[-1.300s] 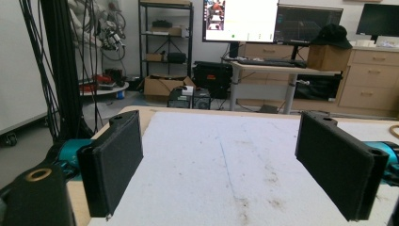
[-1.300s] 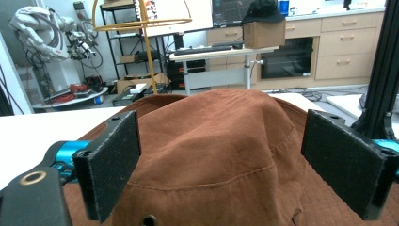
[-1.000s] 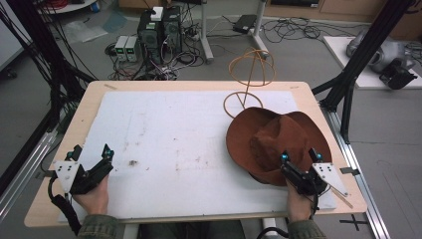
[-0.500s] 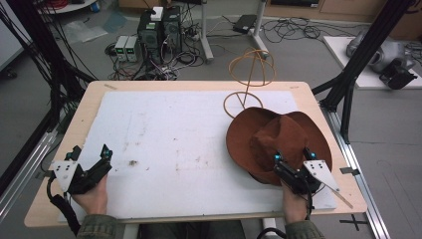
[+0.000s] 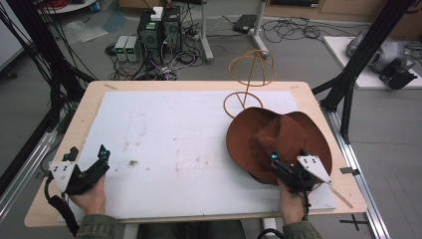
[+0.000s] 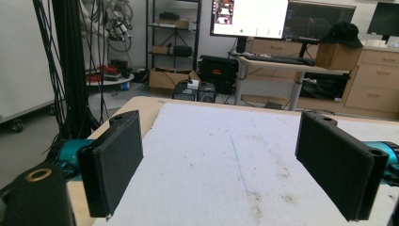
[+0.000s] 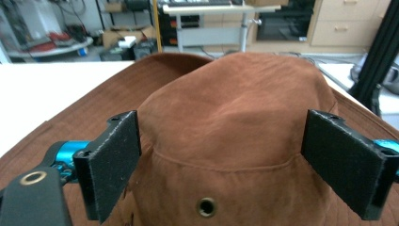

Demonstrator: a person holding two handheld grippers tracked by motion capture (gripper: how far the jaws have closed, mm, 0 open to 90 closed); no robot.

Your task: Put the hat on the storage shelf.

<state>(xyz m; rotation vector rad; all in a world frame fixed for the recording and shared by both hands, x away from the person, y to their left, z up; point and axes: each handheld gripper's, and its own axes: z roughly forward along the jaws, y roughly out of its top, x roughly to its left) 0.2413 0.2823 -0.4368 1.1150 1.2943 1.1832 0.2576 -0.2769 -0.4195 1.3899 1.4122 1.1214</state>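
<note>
1. The hat is brown, suede-like cloth with a wide floppy brim and a rounded crown; it lies at the right side of the counter, on the white foam-like sheet.
2. A metal eyelet sits low on the crown, above a stitched seam.
3. The right gripper is at the near brim; its flat black jaws are spread, 1 on each side of the crown, not pressing it.
4. The left gripper rests at the left near corner, well apart from the hat, jaws spread and holding nothing.
5. A wire stand, thin orange-tan loops, rises just behind the hat.
</note>
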